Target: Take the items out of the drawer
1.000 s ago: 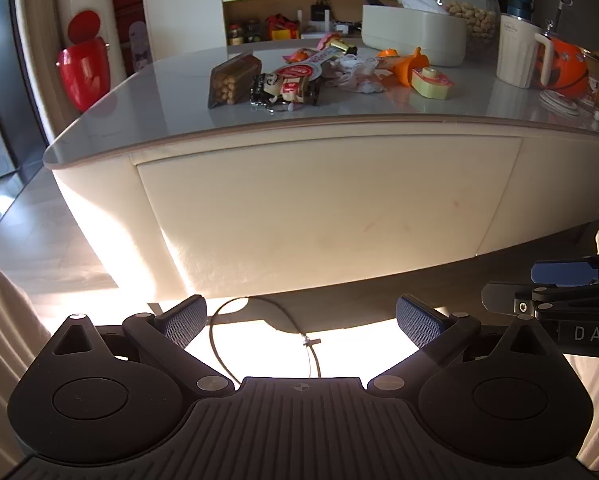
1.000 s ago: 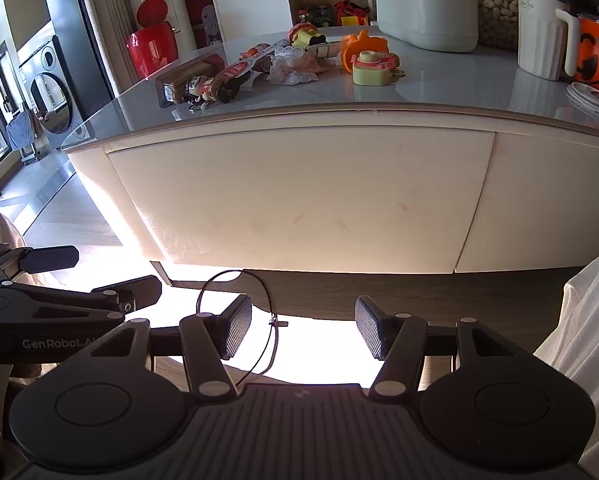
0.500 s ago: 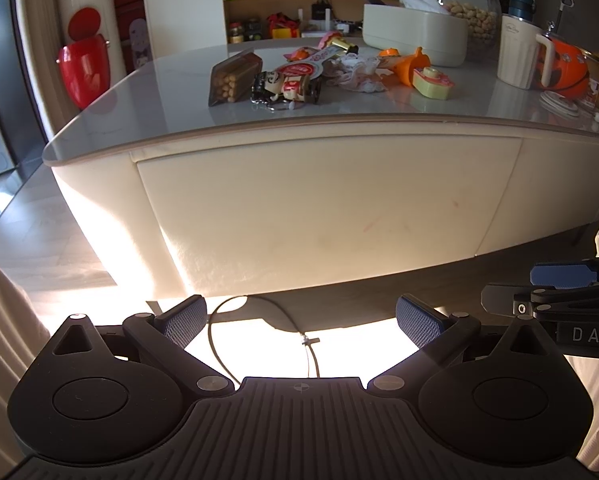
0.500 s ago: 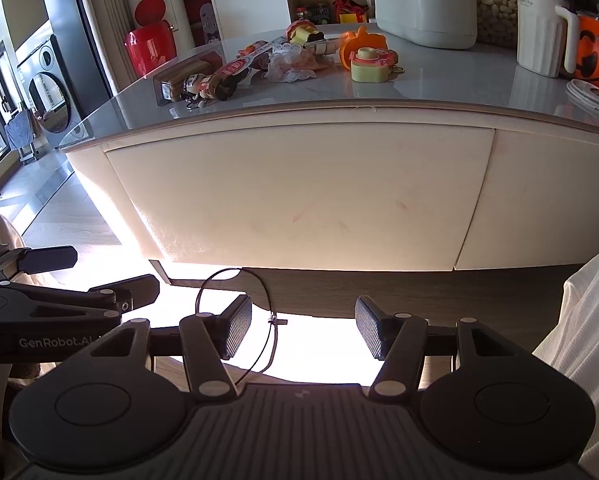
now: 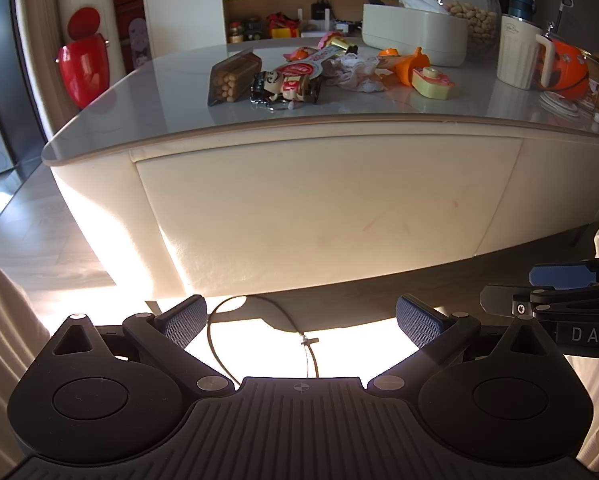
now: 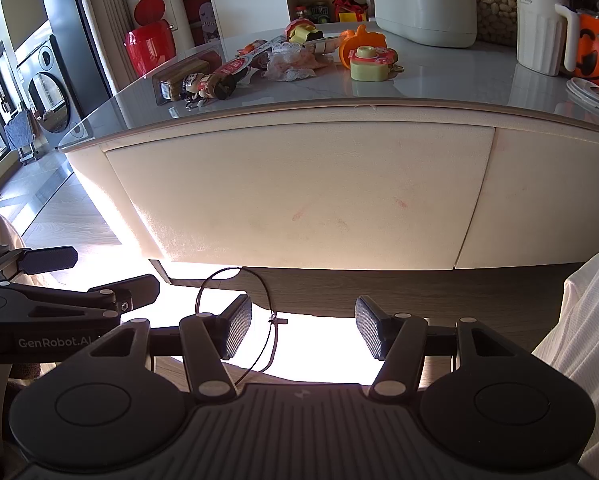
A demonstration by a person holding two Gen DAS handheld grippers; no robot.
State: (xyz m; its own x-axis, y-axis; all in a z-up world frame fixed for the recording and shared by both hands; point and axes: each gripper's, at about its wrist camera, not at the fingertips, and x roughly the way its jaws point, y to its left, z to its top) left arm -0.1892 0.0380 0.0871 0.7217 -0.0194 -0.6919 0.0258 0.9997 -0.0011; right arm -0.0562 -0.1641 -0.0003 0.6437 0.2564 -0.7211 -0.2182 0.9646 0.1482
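Right wrist view is showing the right tool (image 6: 303,328) gaping half-open and empty, the left tool (image 5: 299,320) likewise, both facing the closed drawer (image 6: 299,196) just ahead, whose handleless front is risking pads slipping off under the counter (image 6: 439,80).

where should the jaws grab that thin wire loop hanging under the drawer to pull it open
Take the wire loop at its lower arc, near the small tie, coming from the front and slightly below. The drawer front shows no handle, and the loop hangs free beneath its bottom edge. It is thin, so the open right gripper would likely have to close almost fully.
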